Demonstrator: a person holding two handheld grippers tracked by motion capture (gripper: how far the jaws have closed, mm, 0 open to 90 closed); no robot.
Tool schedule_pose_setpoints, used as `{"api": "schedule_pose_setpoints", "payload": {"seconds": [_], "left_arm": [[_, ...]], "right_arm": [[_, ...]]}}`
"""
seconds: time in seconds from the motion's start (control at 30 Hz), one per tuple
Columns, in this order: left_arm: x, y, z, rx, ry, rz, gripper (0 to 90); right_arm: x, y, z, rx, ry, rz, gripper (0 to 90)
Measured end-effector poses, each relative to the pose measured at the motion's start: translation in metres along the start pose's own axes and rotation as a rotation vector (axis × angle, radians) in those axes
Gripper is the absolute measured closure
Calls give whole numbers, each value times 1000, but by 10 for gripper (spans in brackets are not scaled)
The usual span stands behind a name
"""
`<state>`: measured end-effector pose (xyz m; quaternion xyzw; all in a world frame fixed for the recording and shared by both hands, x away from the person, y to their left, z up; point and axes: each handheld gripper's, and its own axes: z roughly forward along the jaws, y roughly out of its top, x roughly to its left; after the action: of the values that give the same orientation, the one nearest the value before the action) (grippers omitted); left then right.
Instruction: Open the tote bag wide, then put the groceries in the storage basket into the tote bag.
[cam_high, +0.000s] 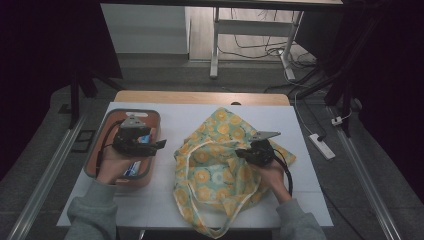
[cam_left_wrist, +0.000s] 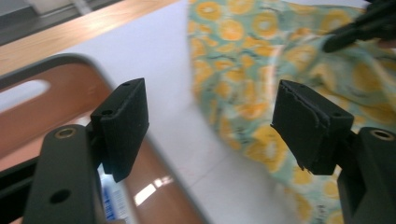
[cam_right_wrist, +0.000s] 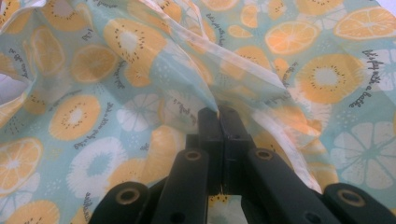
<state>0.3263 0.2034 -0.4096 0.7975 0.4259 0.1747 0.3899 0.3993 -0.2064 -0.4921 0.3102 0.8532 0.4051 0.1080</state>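
In the high view a fruit-print tote bag (cam_high: 220, 165) lies crumpled at the middle of the white table (cam_high: 300, 130), its far handle hidden; the left gripper (cam_high: 159, 144) hovers over an orange tray (cam_high: 107, 120) whose contents are unclear. The left gripper view shows its jaws spread, empty. In the right gripper view the right gripper (cam_right_wrist: 218, 111) has its jaws pressed together, pinching the bag's pale hem.

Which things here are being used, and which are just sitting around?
Being used, I think:
fruit-print bag, pinched by the right gripper
left gripper, open over the orange tray

Just sitting around:
power strip on the floor
desk legs behind
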Motion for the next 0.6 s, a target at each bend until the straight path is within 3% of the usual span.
{"api": "schedule_pose_setpoints", "payload": {"seconds": [0.17,0.5,0.6], "left_arm": [[9,-4,0,25,56,-17,273],[26,-11,7,72,90,-69,266],[35,-12,14,115,104,-86,266]], "right_arm": [[-1,-1,0,6,0,-1,898],[-1,-2,0,9,-4,2,898],[-1,-2,1,11,-4,-3,898]]}}
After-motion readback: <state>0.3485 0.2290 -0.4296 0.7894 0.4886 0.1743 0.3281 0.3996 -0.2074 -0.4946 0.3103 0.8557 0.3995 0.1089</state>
